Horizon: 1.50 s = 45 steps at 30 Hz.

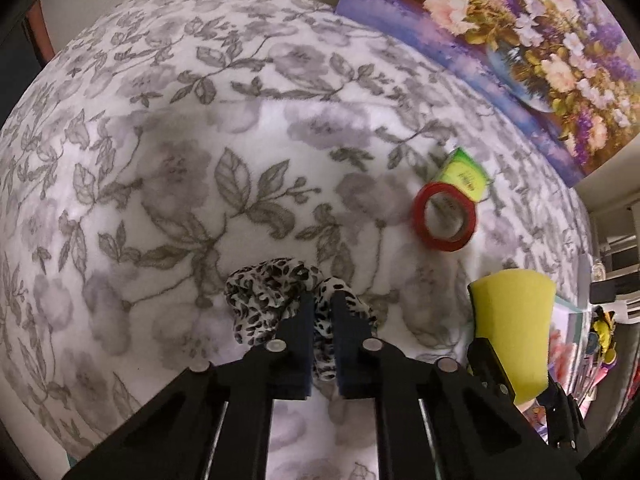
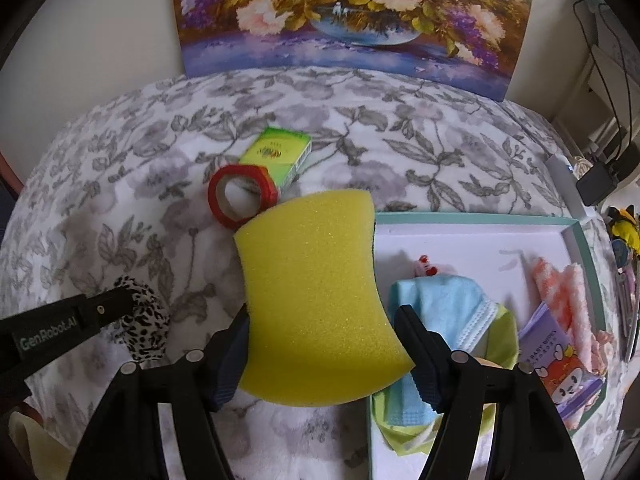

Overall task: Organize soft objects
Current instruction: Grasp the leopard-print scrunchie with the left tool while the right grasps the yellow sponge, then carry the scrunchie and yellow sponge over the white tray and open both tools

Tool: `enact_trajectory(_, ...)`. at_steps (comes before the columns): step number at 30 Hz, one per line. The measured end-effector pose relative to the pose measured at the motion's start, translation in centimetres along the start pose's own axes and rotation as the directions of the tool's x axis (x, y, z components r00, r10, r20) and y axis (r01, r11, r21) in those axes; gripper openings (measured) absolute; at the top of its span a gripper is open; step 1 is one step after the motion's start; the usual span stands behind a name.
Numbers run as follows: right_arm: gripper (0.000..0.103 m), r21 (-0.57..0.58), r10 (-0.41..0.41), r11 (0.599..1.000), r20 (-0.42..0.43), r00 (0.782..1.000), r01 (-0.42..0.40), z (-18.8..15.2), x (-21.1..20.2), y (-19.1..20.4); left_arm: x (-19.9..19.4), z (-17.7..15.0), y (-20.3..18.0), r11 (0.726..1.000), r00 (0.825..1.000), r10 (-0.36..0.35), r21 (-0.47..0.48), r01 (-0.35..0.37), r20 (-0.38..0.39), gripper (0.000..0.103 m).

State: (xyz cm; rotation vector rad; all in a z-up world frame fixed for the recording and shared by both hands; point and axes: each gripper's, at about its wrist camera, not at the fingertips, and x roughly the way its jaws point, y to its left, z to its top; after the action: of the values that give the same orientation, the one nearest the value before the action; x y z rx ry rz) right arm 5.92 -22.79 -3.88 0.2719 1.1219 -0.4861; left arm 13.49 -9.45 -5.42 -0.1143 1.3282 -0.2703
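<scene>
Tape roll (image 2: 240, 196) partly behind sponge (image 2: 316, 300)

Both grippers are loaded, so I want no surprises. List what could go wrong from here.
1. The yellow sponge sits skewed in the right gripper, so it may twist free before reaching the tray.
2. The left gripper pinches only one fold of the leopard-print scrunchie; it could slip out.
3. The tray already holds a blue face mask and wipes; the sponge may land on them.

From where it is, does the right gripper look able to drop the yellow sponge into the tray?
Probably yes. The right gripper is shut on the yellow sponge, and the tray lies open just to its right. Only soft items such as the blue cloth sit inside, with bare floor behind them.
</scene>
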Motion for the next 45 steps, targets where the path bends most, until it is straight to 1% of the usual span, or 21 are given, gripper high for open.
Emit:
enact_trajectory(10,0.072,0.039,-0.007,0.999,0.033,0.999,0.006,0.9,-2.5,-2.2,-1.6,0.0,-0.9,1.000,0.999,-0.025,0.010,0.025,0.038,0.006)
enact_trajectory(13,0.072,0.060,-0.009,0.998,0.039,0.999,0.007,1.1,-3.0,-3.2,-2.6,0.0,-1.2,0.999,0.998,-0.036,0.018,0.035,0.060,0.005)
enact_trajectory(20,0.072,0.118,-0.022,0.993,0.044,0.999,0.017,1.1,-4.0,-5.9,-4.5,0.1,-2.7,0.997,0.992,-0.067,0.040,0.063,0.111,0.004)
enact_trajectory(26,0.072,0.161,-0.024,0.987,0.043,0.999,0.016,0.9,-4.3,-7.9,-3.1,0.3,-2.7,0.997,0.995,-0.066,0.035,0.063,0.076,0.004)
enact_trajectory(28,0.072,0.170,-0.021,0.985,0.043,0.999,0.014,0.9,-4.2,-8.3,-2.4,0.4,-2.5,0.998,0.996,-0.058,0.038,0.056,0.065,0.004)
enact_trajectory(32,0.072,0.172,-0.015,0.985,0.026,1.000,0.010,0.7,-3.6,-8.6,-1.3,0.7,-2.1,0.998,0.997,-0.066,0.026,0.065,0.050,0.005)
enact_trajectory(33,0.072,0.172,-0.013,0.985,0.019,1.000,0.010,0.7,-3.3,-8.5,-1.1,0.8,-2.0,0.998,0.997,-0.061,0.025,0.060,0.049,0.007)
enact_trajectory(34,0.072,0.170,-0.013,0.985,0.015,1.000,0.010,0.6,-3.1,-8.5,-0.9,0.9,-1.9,0.998,0.997,-0.055,0.023,0.054,0.048,0.013)
enact_trajectory(35,0.072,0.167,-0.012,0.986,0.012,1.000,0.010,0.6,-3.0,-8.5,-0.6,1.1,-1.8,0.998,0.998,-0.051,0.021,0.050,0.045,0.027)
enact_trajectory(37,0.072,0.160,-0.010,0.987,0.006,1.000,0.009,0.5,-2.6,-8.3,-0.1,1.3,-1.4,0.998,0.998,-0.058,0.007,0.058,0.040,0.043)
enact_trajectory(39,0.072,0.155,-0.007,0.988,0.000,1.000,0.007,0.4,-2.3,-8.3,0.4,1.4,-1.2,0.998,0.997,-0.065,-0.007,0.065,0.035,0.043)
enact_trajectory(43,0.072,0.158,-0.007,0.987,-0.015,1.000,0.010,0.4,-1.6,-8.5,2.0,1.6,-1.1,1.000,1.000,-0.010,0.000,0.010,0.023,0.043)
enact_trajectory(45,0.072,0.158,-0.007,0.987,-0.017,1.000,0.010,0.4,-1.4,-8.6,2.5,1.5,-1.0,1.000,1.000,0.000,-0.001,0.000,0.020,0.044)
